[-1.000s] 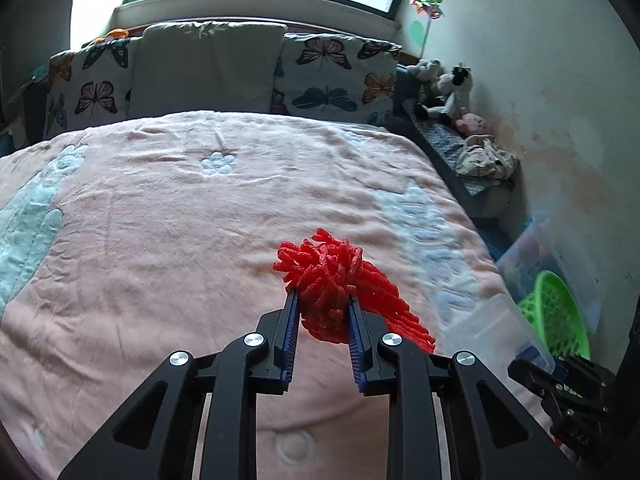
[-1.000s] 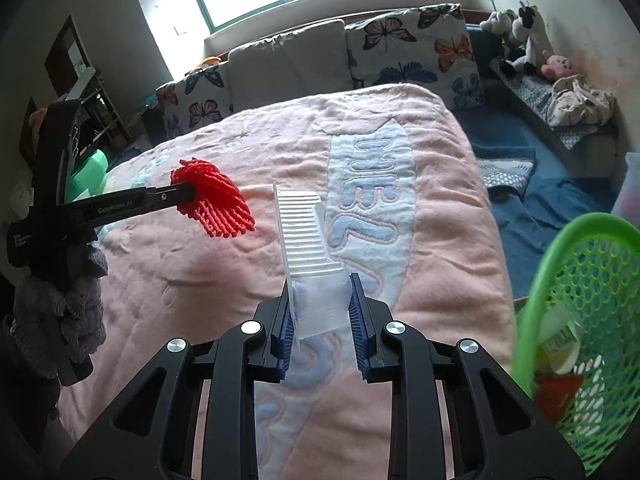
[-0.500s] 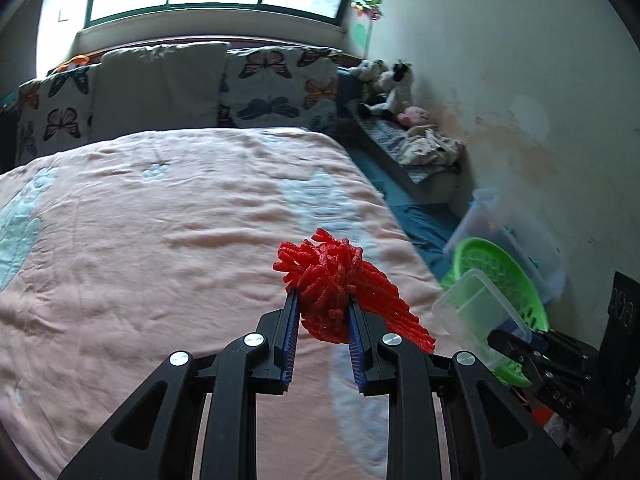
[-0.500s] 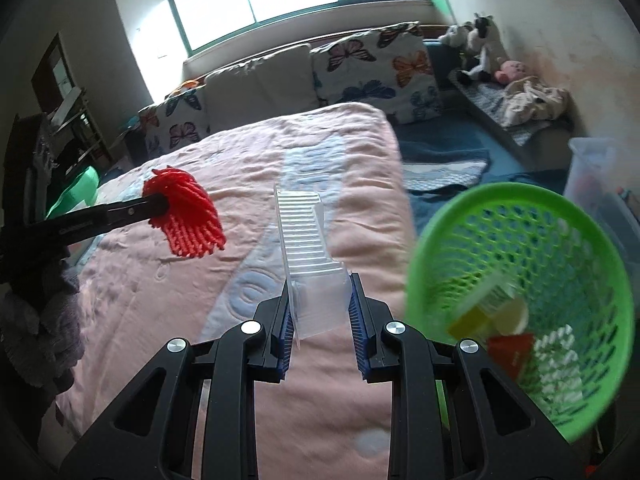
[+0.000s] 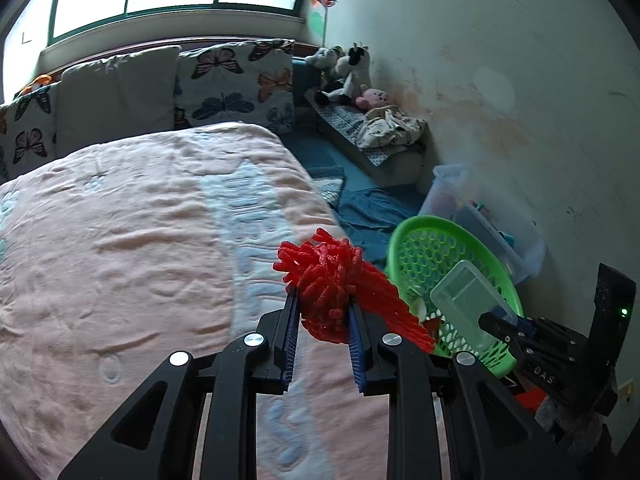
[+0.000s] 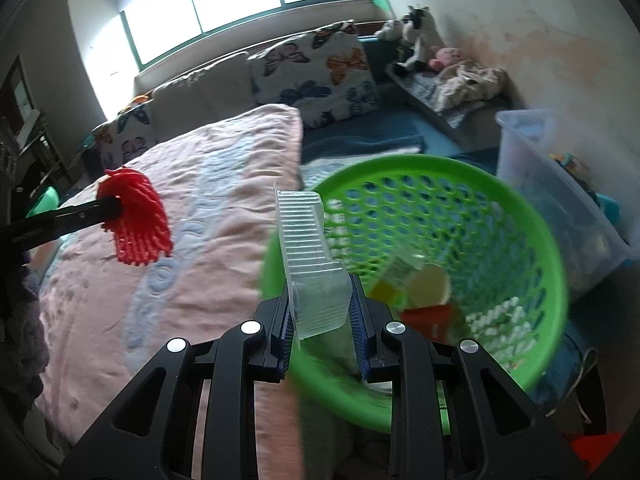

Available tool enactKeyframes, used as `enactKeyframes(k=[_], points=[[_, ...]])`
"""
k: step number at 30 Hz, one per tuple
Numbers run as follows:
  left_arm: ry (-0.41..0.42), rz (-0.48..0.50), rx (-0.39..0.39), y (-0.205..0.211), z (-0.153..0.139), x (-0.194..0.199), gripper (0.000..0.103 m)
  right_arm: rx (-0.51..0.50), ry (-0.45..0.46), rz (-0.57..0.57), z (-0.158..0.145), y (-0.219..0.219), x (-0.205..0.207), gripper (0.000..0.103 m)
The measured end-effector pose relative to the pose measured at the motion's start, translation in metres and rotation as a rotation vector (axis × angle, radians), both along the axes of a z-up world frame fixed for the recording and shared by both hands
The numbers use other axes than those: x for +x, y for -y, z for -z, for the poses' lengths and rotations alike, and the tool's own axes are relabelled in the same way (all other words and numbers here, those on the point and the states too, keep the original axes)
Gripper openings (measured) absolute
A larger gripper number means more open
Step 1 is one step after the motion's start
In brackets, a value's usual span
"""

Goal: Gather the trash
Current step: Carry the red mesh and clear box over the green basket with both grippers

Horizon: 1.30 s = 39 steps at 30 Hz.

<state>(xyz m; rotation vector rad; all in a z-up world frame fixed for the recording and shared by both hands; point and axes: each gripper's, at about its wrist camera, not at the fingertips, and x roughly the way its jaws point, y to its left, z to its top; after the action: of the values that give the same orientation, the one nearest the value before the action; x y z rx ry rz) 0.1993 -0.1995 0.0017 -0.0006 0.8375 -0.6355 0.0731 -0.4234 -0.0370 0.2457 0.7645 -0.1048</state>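
Note:
My left gripper is shut on a red foam net and holds it above the pink bed near its right edge; the net also shows in the right wrist view. My right gripper is shut on a clear ribbed plastic tray, held over the near rim of the green mesh basket. The tray also shows in the left wrist view, over the basket. Inside the basket lie several pieces of trash.
The pink blanket covers the bed, with butterfly pillows at its head. A clear storage bin stands beside the basket by the wall. Stuffed toys and a cloth heap lie on a low bench.
Both grippers have swung right, off the bed's middle toward the green basket. The tray is now over the basket's rim. Both grips are unchanged.

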Motion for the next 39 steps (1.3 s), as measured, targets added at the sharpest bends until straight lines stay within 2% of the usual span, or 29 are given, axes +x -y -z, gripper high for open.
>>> enactKeyframes(k=[11, 24, 27, 29, 31, 36, 37, 39], points=[[0.005, 0.077, 0.025, 0.053, -0.002, -0.008, 0.022, -0.007, -0.045, 0.122, 0.018, 0.054, -0.011, 0.026], [-0.017, 0.154, 0.063, 0.100, 0.011, -0.019, 0.022, 0.010, -0.037, 0.172, 0.020, 0.075, -0.024, 0.029], [-0.028, 0.167, 0.068, 0.108, 0.016, -0.021, 0.022, 0.014, -0.019, 0.177, 0.015, 0.077, -0.032, 0.041], [-0.038, 0.175, 0.072, 0.113, 0.020, -0.023, 0.022, 0.011, -0.008, 0.175, 0.012, 0.076, -0.035, 0.043], [-0.053, 0.184, 0.076, 0.119, 0.024, -0.024, 0.022, 0.014, 0.001, 0.172, 0.009, 0.076, -0.040, 0.052], [-0.072, 0.191, 0.078, 0.124, 0.031, -0.026, 0.023, 0.022, 0.019, 0.160, 0.005, 0.071, -0.047, 0.058], [-0.073, 0.195, 0.079, 0.125, 0.032, -0.027, 0.024, 0.023, 0.022, 0.158, 0.005, 0.070, -0.048, 0.062], [-0.074, 0.198, 0.079, 0.125, 0.032, -0.028, 0.034, 0.019, 0.030, 0.160, 0.003, 0.066, -0.051, 0.065]])
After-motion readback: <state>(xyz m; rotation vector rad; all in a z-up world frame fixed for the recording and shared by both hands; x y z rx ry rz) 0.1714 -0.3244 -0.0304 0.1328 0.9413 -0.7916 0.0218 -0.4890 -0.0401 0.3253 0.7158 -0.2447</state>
